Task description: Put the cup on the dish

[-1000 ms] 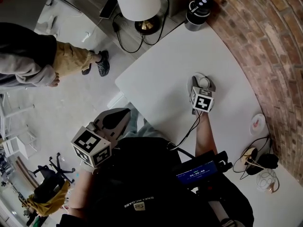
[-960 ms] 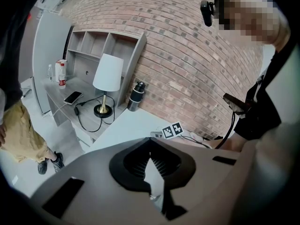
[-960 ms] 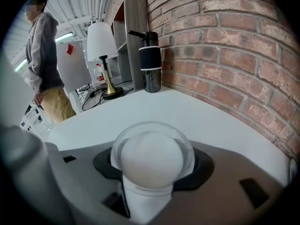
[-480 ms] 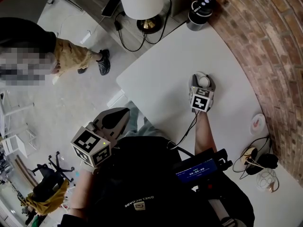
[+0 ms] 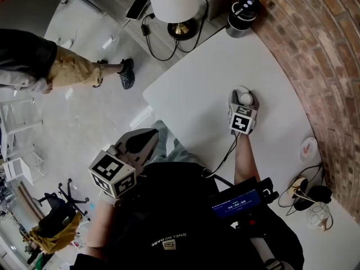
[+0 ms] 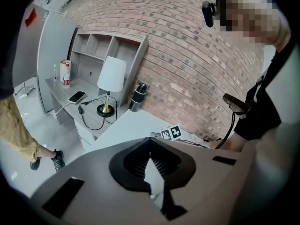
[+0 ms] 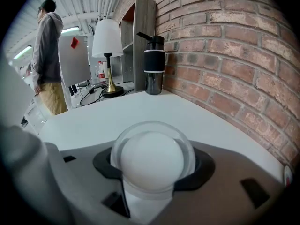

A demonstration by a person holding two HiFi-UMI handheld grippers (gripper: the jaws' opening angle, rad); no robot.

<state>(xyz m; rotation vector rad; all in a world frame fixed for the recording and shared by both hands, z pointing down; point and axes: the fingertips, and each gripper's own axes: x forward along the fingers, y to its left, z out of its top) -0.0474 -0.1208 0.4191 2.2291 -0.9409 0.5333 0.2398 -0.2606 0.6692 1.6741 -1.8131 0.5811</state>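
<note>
We find the right hand-held gripper [image 5: 243, 97] clamped on the clear cup [image 7: 152, 159] over the bench [image 5: 197, 89]; the left hand-held gripper [image 6: 150, 142] is closed and empty.

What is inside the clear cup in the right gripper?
Inside the cup in the right gripper shows a white round shape, perhaps a ball. The jaws cover the cup's lower part.

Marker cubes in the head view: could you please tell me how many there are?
2. One marker cube sits on the left gripper, lower left; the other marker cube on the right gripper, over the table. None seems hidden.
</note>
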